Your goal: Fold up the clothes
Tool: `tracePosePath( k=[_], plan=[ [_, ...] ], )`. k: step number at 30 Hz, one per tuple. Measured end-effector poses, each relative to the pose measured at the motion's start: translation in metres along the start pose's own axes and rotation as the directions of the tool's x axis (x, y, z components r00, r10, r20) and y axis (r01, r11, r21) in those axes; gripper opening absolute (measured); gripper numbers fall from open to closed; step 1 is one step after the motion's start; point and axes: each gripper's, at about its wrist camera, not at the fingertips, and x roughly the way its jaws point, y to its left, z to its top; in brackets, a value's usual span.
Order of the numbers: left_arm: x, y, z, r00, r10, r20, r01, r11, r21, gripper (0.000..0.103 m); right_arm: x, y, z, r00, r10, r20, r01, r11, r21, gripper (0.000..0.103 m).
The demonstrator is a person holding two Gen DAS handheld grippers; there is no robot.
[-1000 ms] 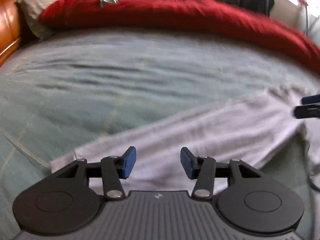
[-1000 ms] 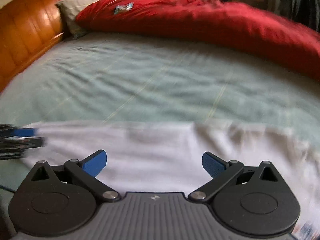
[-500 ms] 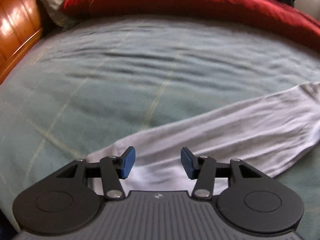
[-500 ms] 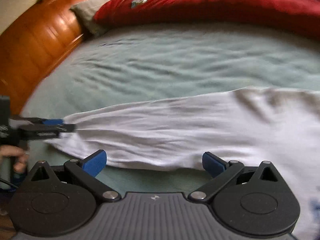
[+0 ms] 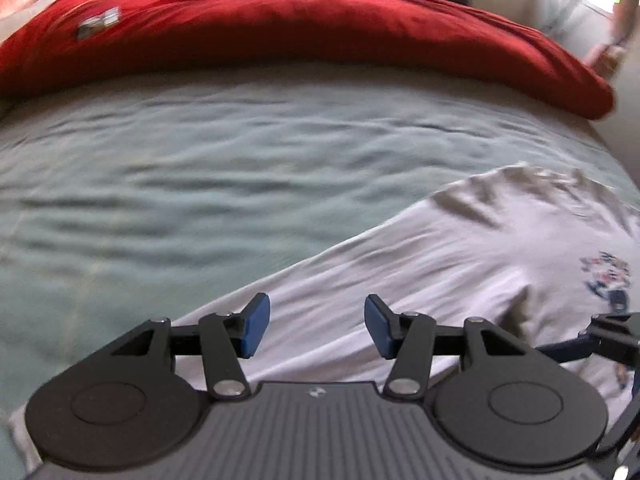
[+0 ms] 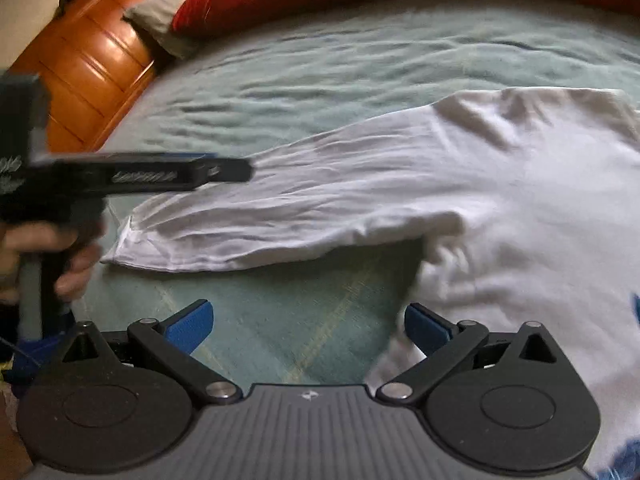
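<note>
Left gripper (image 5: 316, 326) open over the sleeve (image 6: 256, 216), nothing between the pads; half a second ago, jaws at the cuff end, now farther along toward the shirt (image 5: 500, 264) body. Right gripper (image 6: 308, 326) open wide, empty, above bare sheet (image 6: 280, 332) in the armpit notch, shirt hem beside its right pad. Beyond both: rumpled sheet, red duvet (image 5: 300, 28), wooden headboard (image 6: 92, 64). No containers seen.

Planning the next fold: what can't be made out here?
- White shirt: right side and hem cut off by the right wrist view's edge.
- Shirt print: blurred, at the left wrist view's border.
- Small item on the red blanket: too small.
- Left claw: motion-blurred; tips edge-on.
</note>
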Motion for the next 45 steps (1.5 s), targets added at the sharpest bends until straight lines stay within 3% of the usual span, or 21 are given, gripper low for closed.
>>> tracePosePath(
  k=[4,8,12,16,21,24,28,31,36,42,45],
  plan=[
    [0.028,-0.031,0.015,0.994,-0.106,0.002,0.106,0.992,0.068,0.053,-0.016,-0.008,-0.009,0.999,-0.03,-0.01,0.03,0.999,0.014,0.103],
    [0.056,-0.051,0.003,0.995,-0.103,-0.009,0.103,0.98,0.172,0.052,-0.03,-0.016,-0.014,0.998,-0.065,0.001,0.065,0.998,-0.001,0.103],
    [0.055,-0.048,-0.027,0.993,-0.105,0.062,0.086,0.962,0.259,0.062,-0.036,-0.027,-0.022,0.994,-0.113,0.004,0.113,0.994,0.0,0.103],
    [0.034,-0.023,-0.047,0.995,-0.094,0.037,0.086,0.98,0.181,0.07,-0.035,-0.039,-0.034,0.992,-0.125,-0.031,0.126,0.992,0.032,0.103],
    [0.015,0.002,-0.056,0.998,-0.054,-0.018,0.056,0.988,0.145,0.07,-0.03,-0.037,-0.038,0.988,-0.15,-0.043,0.15,0.989,-0.003,0.103],
    [0.012,0.009,-0.041,0.997,-0.073,0.027,0.07,0.993,0.097,0.07,-0.023,-0.035,-0.039,0.984,-0.172,-0.046,0.172,0.985,-0.02,0.103],
    [0.028,0.009,-0.034,0.995,-0.088,0.039,0.084,0.991,0.108,0.071,-0.021,-0.034,-0.042,0.979,-0.201,-0.039,0.2,0.979,-0.025,0.103],
    [0.029,0.018,-0.052,0.997,-0.068,0.041,0.063,0.992,0.11,0.071,-0.015,-0.027,-0.043,0.97,-0.24,-0.045,0.237,0.97,-0.063,0.103],
    [-0.007,0.039,-0.096,0.998,-0.036,0.041,0.031,0.993,0.111,0.072,-0.008,-0.016,-0.047,0.954,-0.295,-0.048,0.286,0.948,-0.139,0.103],
    [-0.025,0.063,-0.09,0.996,0.021,0.087,-0.025,0.999,0.046,0.072,-0.003,-0.012,-0.045,0.94,-0.332,-0.072,0.318,0.935,-0.157,0.103],
    [-0.022,0.081,-0.102,0.997,0.047,0.055,-0.045,0.999,-0.031,0.072,0.001,-0.009,-0.043,0.931,-0.355,-0.085,0.339,0.927,-0.159,0.103]
  ],
)
